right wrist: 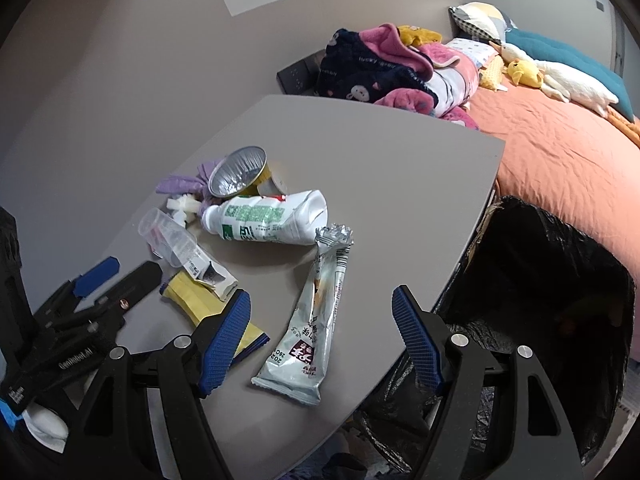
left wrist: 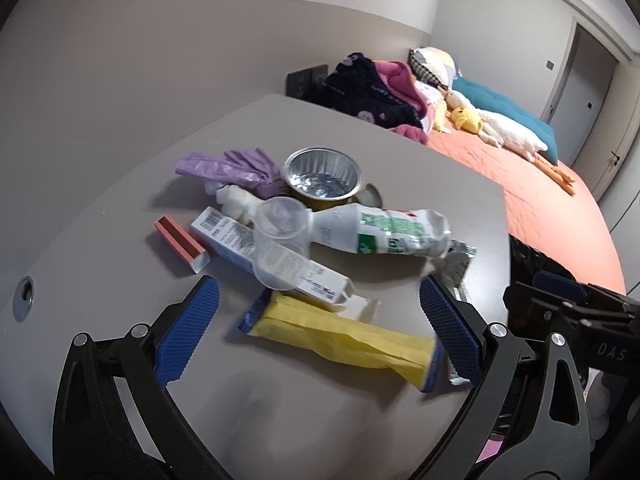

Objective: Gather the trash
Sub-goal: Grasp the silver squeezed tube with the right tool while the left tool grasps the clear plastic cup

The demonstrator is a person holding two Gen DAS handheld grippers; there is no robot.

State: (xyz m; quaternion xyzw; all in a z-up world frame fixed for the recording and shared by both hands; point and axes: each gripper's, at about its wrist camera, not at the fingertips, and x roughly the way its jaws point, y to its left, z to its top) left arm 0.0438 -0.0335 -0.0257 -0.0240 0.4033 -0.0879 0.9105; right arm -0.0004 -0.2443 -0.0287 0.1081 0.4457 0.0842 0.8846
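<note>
Hovering above the grey tabletop (right wrist: 380,168), the right tool (right wrist: 320,338) is spread over a silver wrapper (right wrist: 316,320). The left tool (left wrist: 320,330) is spread too, around a yellow packet (left wrist: 344,340). A black trash bag (right wrist: 560,280) waits at three o'clock.

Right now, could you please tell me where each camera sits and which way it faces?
Left wrist: sits on the left gripper, looks down across the grey table at the yellow wrapper between its open jaws; the right gripper shows at the frame's right.
Right wrist: sits on the right gripper, faces the silver wrapper between its open jaws, black bin bag alongside; the left gripper shows at the frame's left.
Shared: white bottle, foil cup, bed.
</note>
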